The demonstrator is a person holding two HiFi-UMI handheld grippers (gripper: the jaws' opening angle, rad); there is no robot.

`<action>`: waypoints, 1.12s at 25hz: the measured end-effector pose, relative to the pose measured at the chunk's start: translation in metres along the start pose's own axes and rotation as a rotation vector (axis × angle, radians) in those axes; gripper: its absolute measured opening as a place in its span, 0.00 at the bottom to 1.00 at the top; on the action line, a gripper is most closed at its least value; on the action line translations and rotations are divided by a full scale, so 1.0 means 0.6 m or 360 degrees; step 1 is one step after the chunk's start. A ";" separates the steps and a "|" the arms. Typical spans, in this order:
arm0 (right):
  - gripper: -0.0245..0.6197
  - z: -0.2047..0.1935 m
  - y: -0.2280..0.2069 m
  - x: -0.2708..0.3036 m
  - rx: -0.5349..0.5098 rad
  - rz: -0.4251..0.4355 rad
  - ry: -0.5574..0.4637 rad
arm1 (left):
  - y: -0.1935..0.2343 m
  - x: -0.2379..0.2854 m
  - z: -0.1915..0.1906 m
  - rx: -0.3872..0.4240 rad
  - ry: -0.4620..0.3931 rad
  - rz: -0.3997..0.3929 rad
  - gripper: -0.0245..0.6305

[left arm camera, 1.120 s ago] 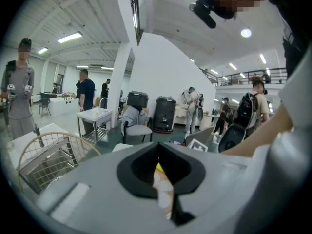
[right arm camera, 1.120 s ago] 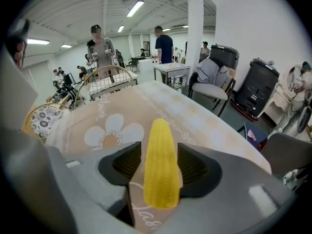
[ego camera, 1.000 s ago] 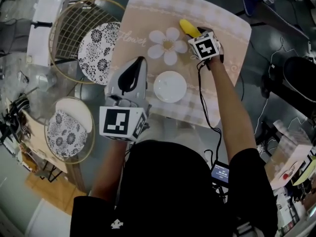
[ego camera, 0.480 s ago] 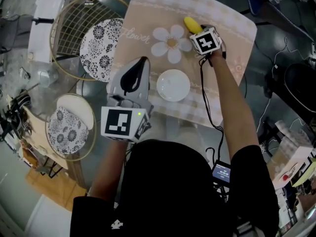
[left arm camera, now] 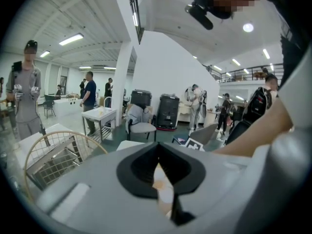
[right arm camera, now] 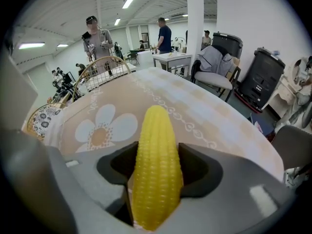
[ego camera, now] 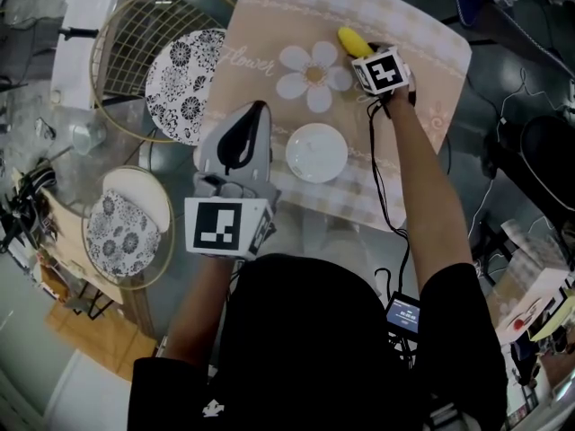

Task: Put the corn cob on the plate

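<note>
The yellow corn cob (ego camera: pixel 352 40) lies on the beige flower mat (ego camera: pixel 269 25) at its far side. My right gripper (ego camera: pixel 366 55) points steeply down over it. In the right gripper view the corn cob (right arm camera: pixel 156 150) lies lengthwise between the jaws of the right gripper (right arm camera: pixel 157 177), which have just been opening and stand wide around it; I see no pressing. The small white plate (ego camera: pixel 316 153) sits empty near the mat's front, left of my right arm. My left gripper (ego camera: pixel 251 112) hovers just left of the plate, its jaws (left arm camera: pixel 157 161) together with nothing between them.
A wire basket (ego camera: pixel 126 39) at the far left holds a black-and-white patterned plate (ego camera: pixel 184 83). Nearer, a round tray (ego camera: pixel 144 191) carries a second patterned plate (ego camera: pixel 119 236). The mat's right edge borders dark floor. People stand in the hall behind.
My right gripper has sunk a little over the corn cob, which stays on the mat. The left gripper has kept its place beside the plate.
</note>
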State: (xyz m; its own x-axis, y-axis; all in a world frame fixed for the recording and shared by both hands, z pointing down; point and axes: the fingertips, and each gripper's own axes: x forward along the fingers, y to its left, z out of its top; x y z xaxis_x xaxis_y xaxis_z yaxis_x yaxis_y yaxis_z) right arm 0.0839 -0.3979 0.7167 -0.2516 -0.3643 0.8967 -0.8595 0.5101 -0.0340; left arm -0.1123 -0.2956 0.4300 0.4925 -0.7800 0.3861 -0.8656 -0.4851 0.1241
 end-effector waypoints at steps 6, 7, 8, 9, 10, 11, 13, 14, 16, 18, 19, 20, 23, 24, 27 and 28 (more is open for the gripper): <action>0.43 -0.004 0.003 -0.001 0.0004 0.0001 -0.0007 | 0.004 0.001 -0.002 0.0006 0.0005 0.0015 0.05; 0.43 -0.005 0.004 -0.002 0.0008 0.0002 -0.0012 | 0.005 0.000 -0.002 0.0003 0.0004 0.0018 0.05; 0.43 -0.005 0.003 -0.004 0.0012 0.0001 -0.0020 | 0.005 0.000 -0.003 -0.0001 0.0004 0.0020 0.05; 0.43 -0.004 0.003 -0.005 0.0015 -0.0001 -0.0029 | 0.004 0.000 -0.004 -0.0005 0.0003 0.0021 0.05; 0.43 -0.004 0.003 -0.007 0.0017 -0.0003 -0.0035 | 0.004 0.000 -0.004 -0.0008 0.0002 0.0020 0.05; 0.43 -0.004 0.003 -0.009 0.0020 -0.0004 -0.0040 | 0.003 0.000 -0.005 -0.0010 0.0003 0.0018 0.05; 0.43 -0.002 0.005 -0.015 0.0032 -0.0002 -0.0055 | 0.002 0.001 -0.004 -0.0011 0.0002 0.0014 0.05; 0.43 -0.001 0.007 -0.018 0.0038 0.0001 -0.0066 | 0.002 0.001 -0.003 -0.0012 -0.0001 0.0014 0.05; 0.43 -0.001 0.012 -0.024 0.0034 0.0007 -0.0084 | 0.001 0.001 -0.003 -0.0014 -0.0003 0.0016 0.05; 0.43 -0.005 0.020 -0.030 0.0022 0.0018 -0.0090 | -0.002 0.000 -0.003 -0.0015 -0.0006 0.0015 0.05; 0.43 -0.007 0.023 -0.032 0.0023 0.0025 -0.0094 | -0.004 -0.001 -0.002 -0.0015 -0.0010 0.0014 0.05; 0.43 -0.008 0.026 -0.036 0.0028 0.0031 -0.0099 | -0.005 -0.002 0.000 -0.0015 -0.0015 0.0014 0.05; 0.43 -0.011 0.035 -0.046 0.0031 0.0044 -0.0105 | -0.006 -0.005 0.006 -0.0018 -0.0033 0.0017 0.05; 0.43 -0.011 0.039 -0.050 0.0023 0.0050 -0.0108 | -0.005 -0.007 0.008 -0.0019 -0.0038 0.0021 0.05; 0.43 -0.014 0.060 -0.060 -0.0010 0.0078 -0.0128 | -0.003 -0.012 0.009 -0.0025 -0.0047 0.0038 0.05; 0.43 -0.018 0.068 -0.063 -0.0017 0.0086 -0.0133 | -0.003 -0.015 0.008 -0.0028 -0.0049 0.0044 0.05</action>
State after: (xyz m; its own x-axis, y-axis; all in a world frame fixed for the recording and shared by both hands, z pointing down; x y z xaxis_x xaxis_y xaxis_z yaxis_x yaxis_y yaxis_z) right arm 0.0633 -0.3549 0.6860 -0.3340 -0.3994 0.8538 -0.8390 0.5388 -0.0762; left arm -0.1149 -0.2898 0.4218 0.4705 -0.8050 0.3615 -0.8804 -0.4561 0.1301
